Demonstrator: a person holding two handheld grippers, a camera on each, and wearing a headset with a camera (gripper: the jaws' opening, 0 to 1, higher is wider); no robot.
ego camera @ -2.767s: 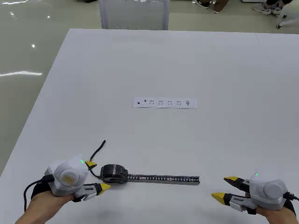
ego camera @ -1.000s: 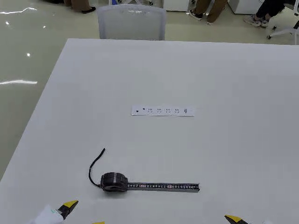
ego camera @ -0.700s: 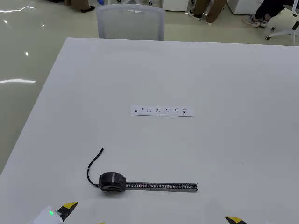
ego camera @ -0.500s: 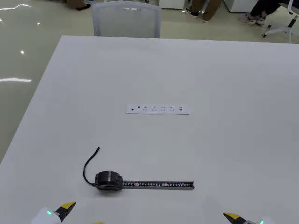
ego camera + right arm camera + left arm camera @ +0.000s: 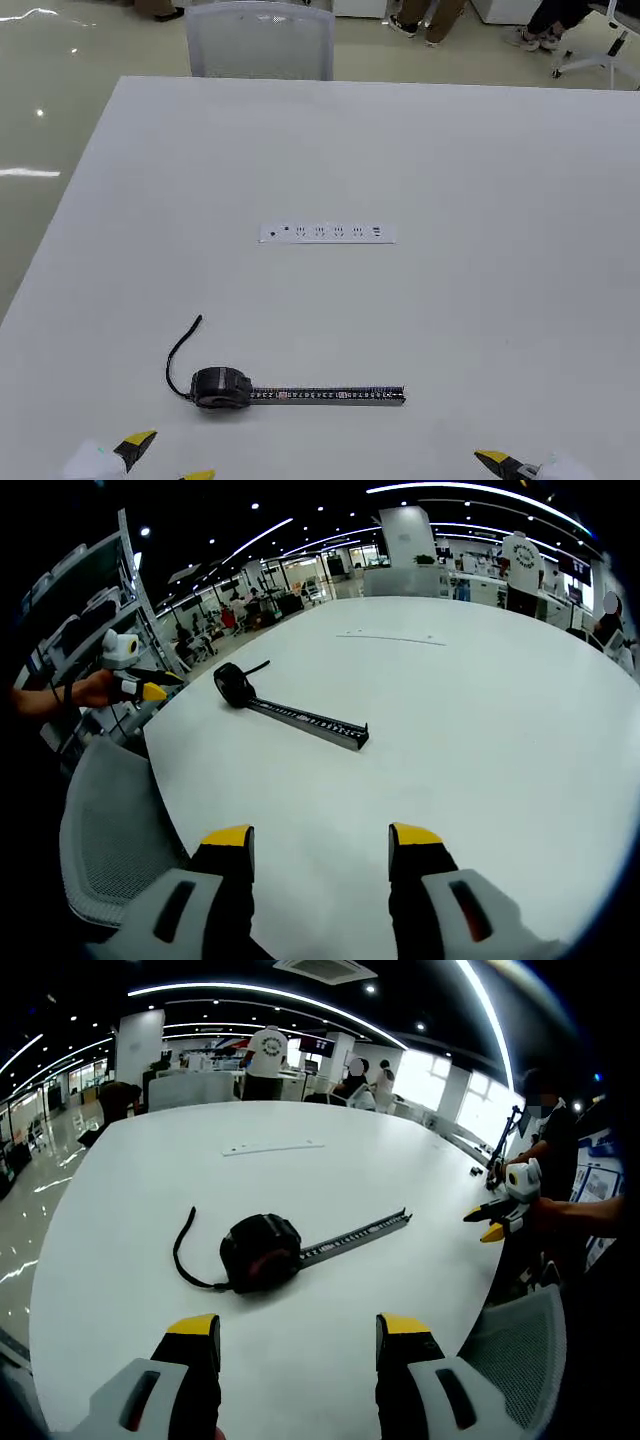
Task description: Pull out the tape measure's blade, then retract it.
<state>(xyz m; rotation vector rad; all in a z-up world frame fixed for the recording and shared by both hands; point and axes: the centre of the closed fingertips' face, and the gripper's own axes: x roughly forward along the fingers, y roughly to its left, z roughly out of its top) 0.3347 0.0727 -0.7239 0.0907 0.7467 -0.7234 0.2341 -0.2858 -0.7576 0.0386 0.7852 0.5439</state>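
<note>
Holding left gripper (image 5: 298, 1327) and right gripper (image 5: 320, 838) spread and empty, level, well apart, low over the near edge of the bench (image 5: 120, 1180). Just ahead of the left: tape measure (image 5: 260, 1250), blade (image 5: 355, 1237) lying drawn out toward the right. Probably pulled, not yet retracted. Next: steady the case, feed the blade home.

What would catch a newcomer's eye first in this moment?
A black tape measure lies near the front edge of the table, its blade drawn out flat to the right and a strap curling off its left side. The left gripper and right gripper hang apart from it at that edge, jaws open. Farther back, a white power strip lies mid-table.
</note>
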